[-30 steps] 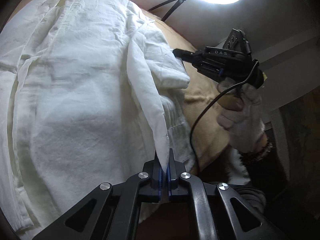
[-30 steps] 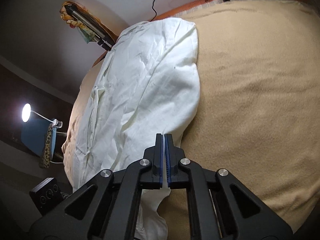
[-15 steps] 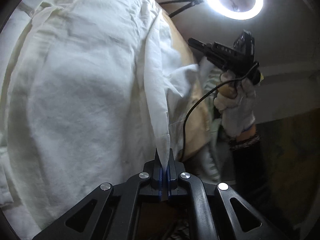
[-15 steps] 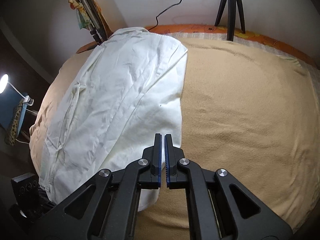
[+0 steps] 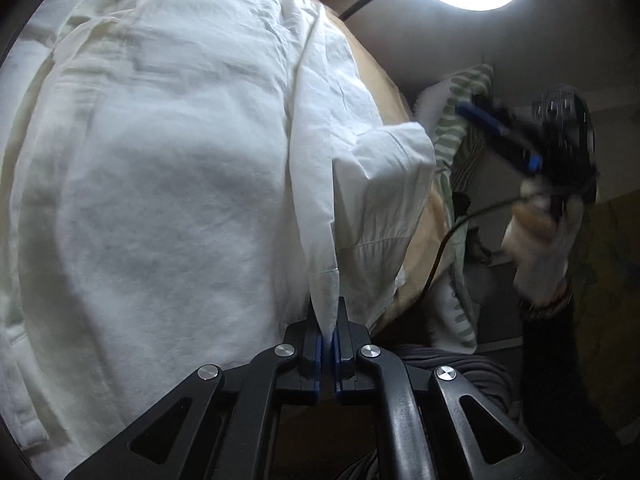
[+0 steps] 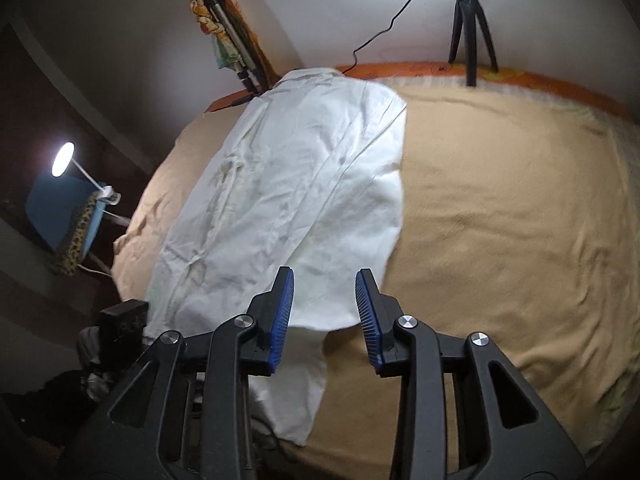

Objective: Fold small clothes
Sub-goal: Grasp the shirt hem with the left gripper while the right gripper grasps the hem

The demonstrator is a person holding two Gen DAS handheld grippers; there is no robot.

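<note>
The left gripper [image 5: 328, 332] has its fingers clamped on a fold of the white shirt [image 5: 160, 184]. The right gripper [image 6: 325, 316] has just been opening, fingers apart and empty, above the shirt on the bed [image 6: 500, 216].

I can read no text, label, brand, number or sign in either wrist view. The right gripper [image 5: 496, 128], seen from the left wrist camera, is motion-blurred, so any lettering on its black body is illegible to me. The white garment [image 6: 296, 200] shows no printing or tag I can make out.
</note>
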